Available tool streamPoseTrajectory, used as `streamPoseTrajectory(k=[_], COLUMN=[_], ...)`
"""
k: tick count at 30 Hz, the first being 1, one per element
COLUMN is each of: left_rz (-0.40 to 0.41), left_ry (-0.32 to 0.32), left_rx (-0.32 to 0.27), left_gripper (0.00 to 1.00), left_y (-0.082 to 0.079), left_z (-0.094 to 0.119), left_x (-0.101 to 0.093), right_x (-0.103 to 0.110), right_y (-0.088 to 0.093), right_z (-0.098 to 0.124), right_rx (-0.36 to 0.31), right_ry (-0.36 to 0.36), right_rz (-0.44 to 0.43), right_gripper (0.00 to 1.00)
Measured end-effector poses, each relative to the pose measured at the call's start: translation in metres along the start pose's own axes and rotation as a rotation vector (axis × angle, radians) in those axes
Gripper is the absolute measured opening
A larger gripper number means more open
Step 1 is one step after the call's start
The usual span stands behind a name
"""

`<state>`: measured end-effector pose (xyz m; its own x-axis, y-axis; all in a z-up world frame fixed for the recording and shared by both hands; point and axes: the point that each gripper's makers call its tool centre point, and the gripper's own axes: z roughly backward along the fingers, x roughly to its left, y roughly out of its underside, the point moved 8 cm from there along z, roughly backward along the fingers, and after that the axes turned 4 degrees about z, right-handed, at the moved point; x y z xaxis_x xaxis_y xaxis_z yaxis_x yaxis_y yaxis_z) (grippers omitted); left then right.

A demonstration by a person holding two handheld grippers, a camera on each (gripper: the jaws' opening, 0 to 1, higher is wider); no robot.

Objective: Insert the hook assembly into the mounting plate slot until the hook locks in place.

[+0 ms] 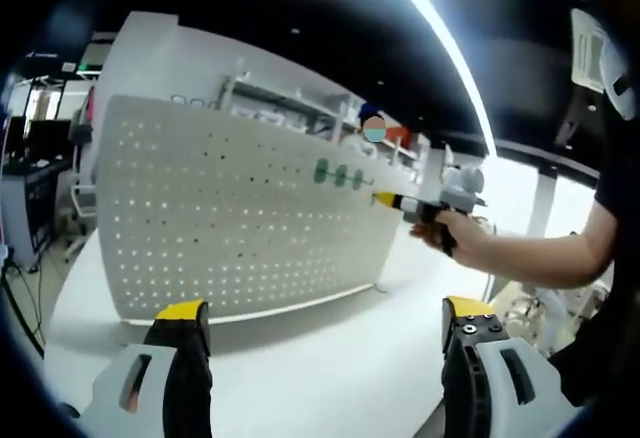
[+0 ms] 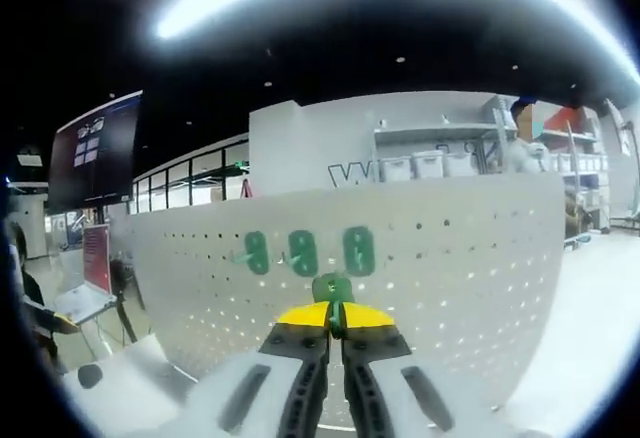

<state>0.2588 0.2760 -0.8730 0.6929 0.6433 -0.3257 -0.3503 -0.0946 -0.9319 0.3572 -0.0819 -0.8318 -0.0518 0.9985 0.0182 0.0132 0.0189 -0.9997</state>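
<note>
Pegboard [image 1: 250, 218], white and perforated, is seen standing upright on a white table [image 1: 330, 368] in the left gripper view, with three green hooks [image 1: 339, 175] already mounted in a row near its upper right part. The left gripper [image 1: 325, 323] is held low above the table with its yellow-tipped jaws spread wide and nothing between them. The right gripper [image 1: 392, 200] is seen from the right of that view, gripped by a person's hand [image 1: 450, 230] and brought up to the board just right of the mounted row. In the right gripper view, the right gripper [image 2: 335, 320] is closed narrowly on a green hook [image 2: 332, 290], which is held just below the three hooks [image 2: 303, 252] on the pegboard [image 2: 450, 258]; whether it touches the board cannot be told.
</note>
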Motion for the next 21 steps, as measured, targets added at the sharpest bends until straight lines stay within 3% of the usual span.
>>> streamPoseTrajectory(k=[21], left_rz=[0.008], left_ry=[-0.013], left_rx=[0.006], left_gripper=[0.97], left_y=[0.001], left_z=[-0.003], left_x=[0.009], right_x=[-0.046], right_y=[-0.016], right_z=[-0.029], right_rx=[-0.065], right_ry=[0.091], right_rz=[-0.011], right_gripper=[0.0])
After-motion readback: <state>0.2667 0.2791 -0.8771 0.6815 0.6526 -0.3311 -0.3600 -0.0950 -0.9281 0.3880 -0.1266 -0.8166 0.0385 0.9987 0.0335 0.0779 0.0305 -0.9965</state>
